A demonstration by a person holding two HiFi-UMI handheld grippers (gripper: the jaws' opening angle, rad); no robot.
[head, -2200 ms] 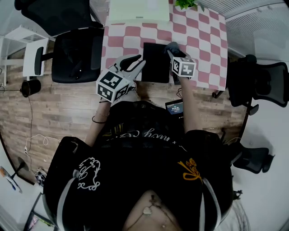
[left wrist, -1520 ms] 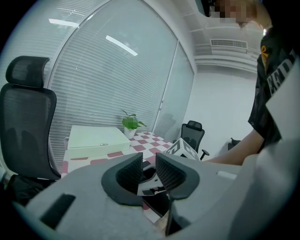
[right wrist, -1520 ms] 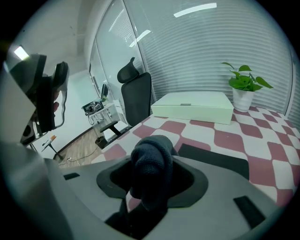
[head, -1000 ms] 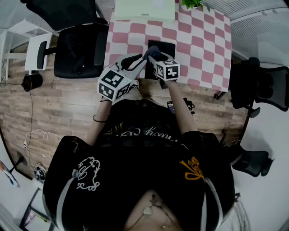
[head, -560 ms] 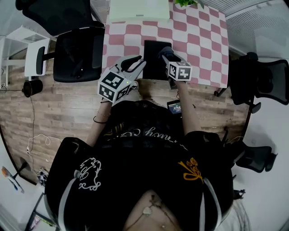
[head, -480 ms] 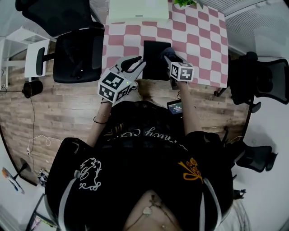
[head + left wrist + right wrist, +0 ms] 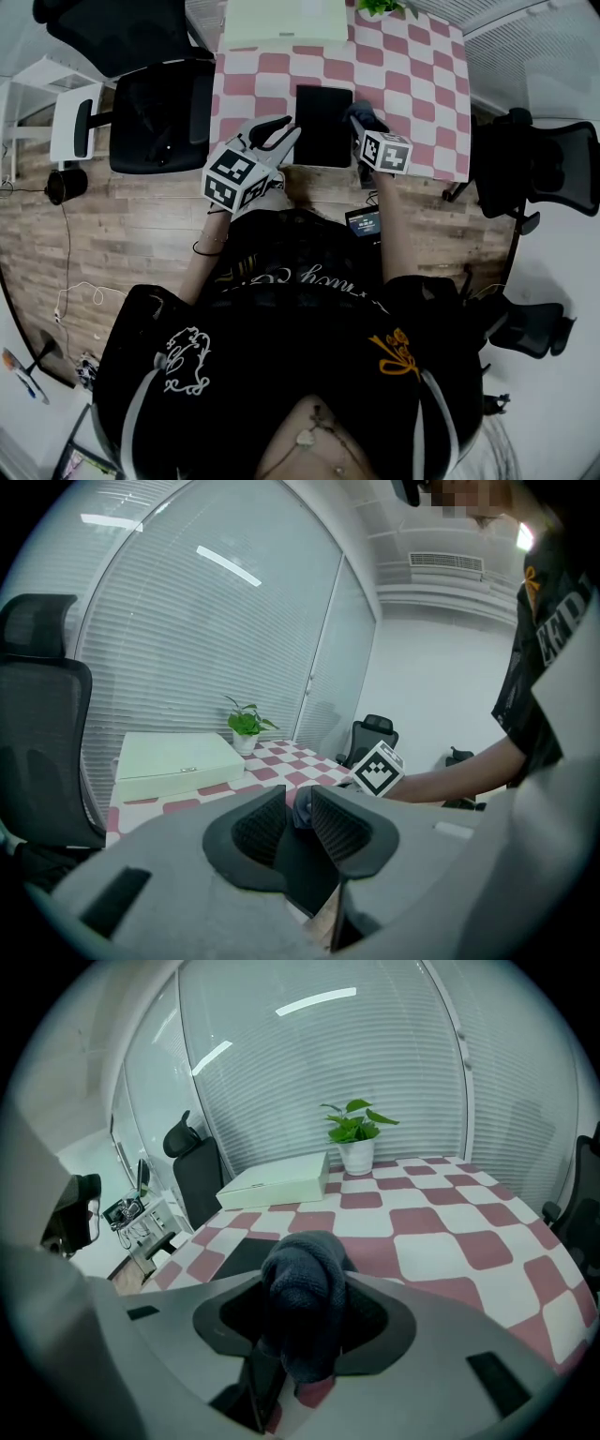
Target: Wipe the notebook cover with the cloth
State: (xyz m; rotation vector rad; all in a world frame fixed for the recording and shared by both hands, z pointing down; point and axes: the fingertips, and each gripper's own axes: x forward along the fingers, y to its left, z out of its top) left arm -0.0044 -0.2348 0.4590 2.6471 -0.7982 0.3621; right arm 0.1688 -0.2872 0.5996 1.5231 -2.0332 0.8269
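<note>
A black notebook lies near the front edge of the pink-and-white checked table. My right gripper is shut on a dark grey cloth and holds it at the notebook's right edge. In the right gripper view the bunched cloth fills the jaws, with the notebook to the lower left. My left gripper hovers at the notebook's front left corner, open with nothing between its fingers. In the left gripper view the notebook shows under the narrow gap, and the cloth beyond it.
A flat white box lies at the table's far edge beside a potted plant. A black office chair stands left of the table and another to the right. A small lit screen sits below the table's front edge.
The right gripper has swept the cloth from the notebook's left part across to its right edge. The left gripper has stayed about where it was, open.
</note>
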